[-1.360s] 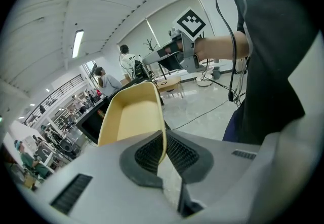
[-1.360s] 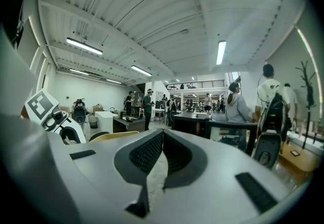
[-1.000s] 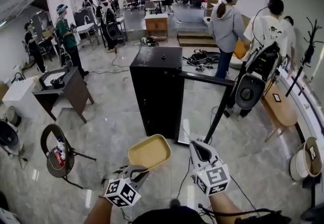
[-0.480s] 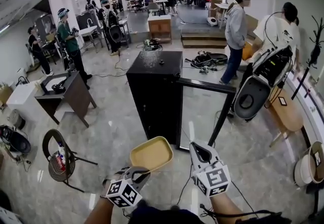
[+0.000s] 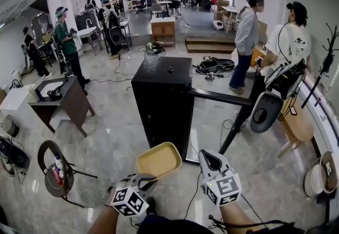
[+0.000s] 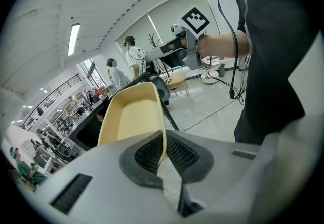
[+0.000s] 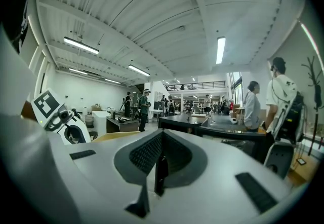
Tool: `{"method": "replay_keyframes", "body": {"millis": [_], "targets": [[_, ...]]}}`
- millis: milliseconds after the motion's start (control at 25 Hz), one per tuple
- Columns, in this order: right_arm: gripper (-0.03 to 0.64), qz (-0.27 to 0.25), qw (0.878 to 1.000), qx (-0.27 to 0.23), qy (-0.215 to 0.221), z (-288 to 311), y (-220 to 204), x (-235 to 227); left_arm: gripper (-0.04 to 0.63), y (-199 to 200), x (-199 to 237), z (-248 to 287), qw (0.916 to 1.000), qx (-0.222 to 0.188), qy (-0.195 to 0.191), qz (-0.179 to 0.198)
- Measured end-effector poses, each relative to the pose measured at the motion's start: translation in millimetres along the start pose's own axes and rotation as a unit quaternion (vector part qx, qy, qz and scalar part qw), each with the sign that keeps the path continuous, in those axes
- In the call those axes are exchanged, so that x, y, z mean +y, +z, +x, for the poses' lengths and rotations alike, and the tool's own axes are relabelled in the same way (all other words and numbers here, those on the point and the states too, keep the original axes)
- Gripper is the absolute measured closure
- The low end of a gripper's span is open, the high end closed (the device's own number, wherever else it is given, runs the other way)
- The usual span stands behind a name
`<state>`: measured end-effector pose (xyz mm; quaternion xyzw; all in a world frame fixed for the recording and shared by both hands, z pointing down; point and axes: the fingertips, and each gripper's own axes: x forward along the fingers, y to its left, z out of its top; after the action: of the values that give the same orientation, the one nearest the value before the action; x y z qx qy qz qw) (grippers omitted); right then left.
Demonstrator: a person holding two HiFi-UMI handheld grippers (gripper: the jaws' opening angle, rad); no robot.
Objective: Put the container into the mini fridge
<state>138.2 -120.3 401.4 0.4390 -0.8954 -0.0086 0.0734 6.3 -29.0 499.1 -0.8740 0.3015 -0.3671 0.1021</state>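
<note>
A shallow yellow container hangs in the air in front of the black mini fridge, whose glass door stands swung open to the right. My left gripper is shut on the container's near rim; in the left gripper view the thin rim is pinched between the ribbed pads, and the container reaches away from them. My right gripper floats just right of the container, jaws shut with nothing in them. The container's edge shows at the lower left of the right gripper view.
A round-seated chair stands on the floor at left, with a dark desk behind it. People stand at right near a wooden bench and a grey round device. Cables run across the tiled floor.
The fridge and its open door sit slightly nearer and more central in the head view. The people at right have shifted. Both grippers keep their hold and stance.
</note>
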Motion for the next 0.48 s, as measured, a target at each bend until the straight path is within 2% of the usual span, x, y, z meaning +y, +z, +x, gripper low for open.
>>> {"method": "replay_keyframes", "body": {"millis": [480], "targets": [[0.6, 0.001, 0.999, 0.006, -0.033, 81.6, 7.6, 9.9, 0.571, -47.6, 81.7, 11.5, 0.9993, -0.017, -0.025, 0.021]]}}
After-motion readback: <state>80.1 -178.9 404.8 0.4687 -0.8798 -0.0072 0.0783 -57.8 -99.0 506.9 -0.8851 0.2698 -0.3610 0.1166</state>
